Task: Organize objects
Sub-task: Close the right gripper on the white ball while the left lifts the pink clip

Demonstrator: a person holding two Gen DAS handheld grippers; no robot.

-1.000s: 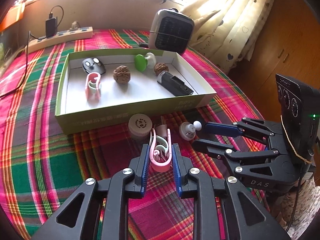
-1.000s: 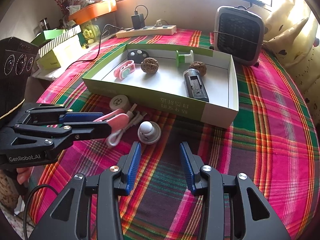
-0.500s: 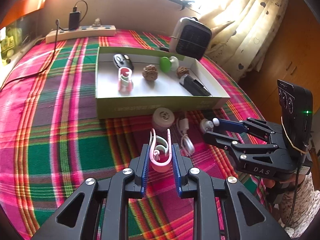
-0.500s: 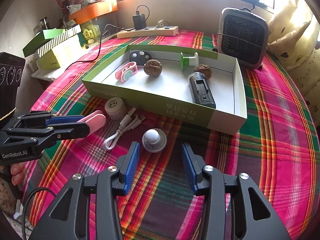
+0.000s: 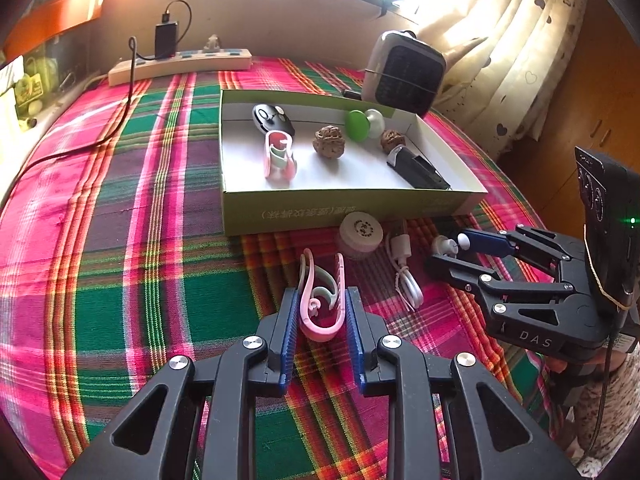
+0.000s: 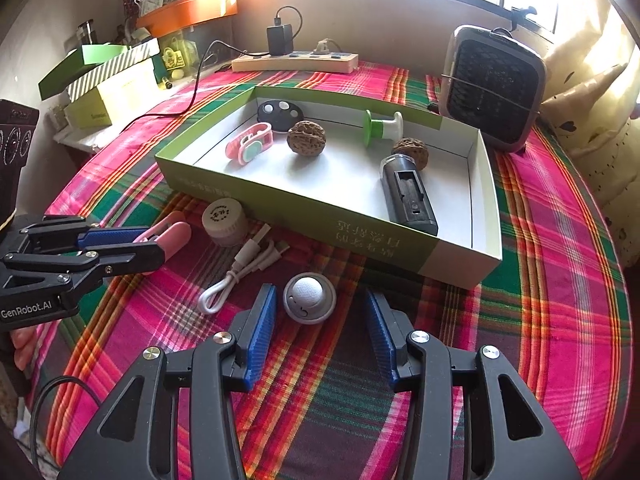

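At lower centre my left gripper [image 5: 322, 316], now lifted clear of the cloth, pinches the pink clip [image 5: 322, 300], bound for the green box [image 5: 344, 208], while right of it my right gripper [image 6: 320, 320] spreads around the white knob [image 6: 309, 298].

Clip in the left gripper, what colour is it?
Pink clip with a pale mint inner piece; clearest in the left wrist view.

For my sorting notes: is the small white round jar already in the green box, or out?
Out. The white round jar stands on the tablecloth before the green box front wall.
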